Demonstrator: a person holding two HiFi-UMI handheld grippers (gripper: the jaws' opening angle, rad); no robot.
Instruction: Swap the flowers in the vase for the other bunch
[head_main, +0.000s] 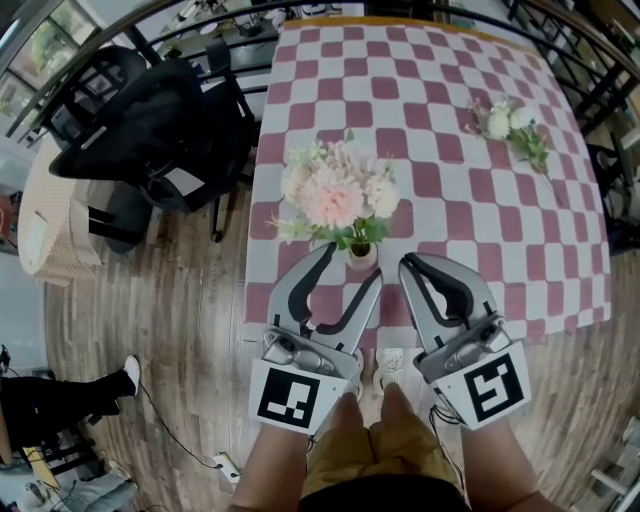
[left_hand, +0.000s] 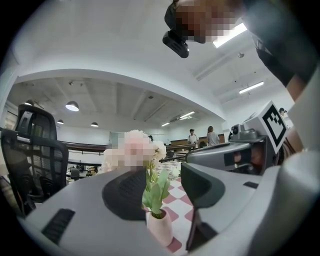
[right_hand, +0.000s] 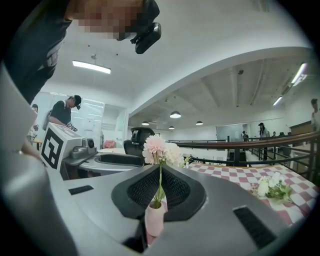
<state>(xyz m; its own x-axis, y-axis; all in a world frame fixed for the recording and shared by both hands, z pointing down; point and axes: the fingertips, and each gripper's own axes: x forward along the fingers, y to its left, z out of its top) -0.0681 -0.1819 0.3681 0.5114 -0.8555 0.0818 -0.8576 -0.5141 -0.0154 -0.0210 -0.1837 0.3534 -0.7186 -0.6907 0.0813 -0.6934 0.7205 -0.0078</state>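
Observation:
A small pink vase (head_main: 362, 256) stands near the front edge of the checkered table (head_main: 440, 80) and holds a pink and white bunch (head_main: 338, 195). My left gripper (head_main: 355, 264) is open, one finger on each side of the vase. In the left gripper view the vase (left_hand: 160, 227) sits between the pads (left_hand: 129, 195) with a gap on both sides. My right gripper (head_main: 410, 265) is just right of the vase, jaws together and nothing in them. Its own view shows the vase (right_hand: 154, 220) through the slit. The other bunch (head_main: 515, 125), white with green leaves, lies at the far right.
A black office chair (head_main: 150, 120) stands left of the table. A person's leg (head_main: 60, 400) shows on the wooden floor at the lower left. A dark railing (right_hand: 250, 145) runs beyond the table's far side.

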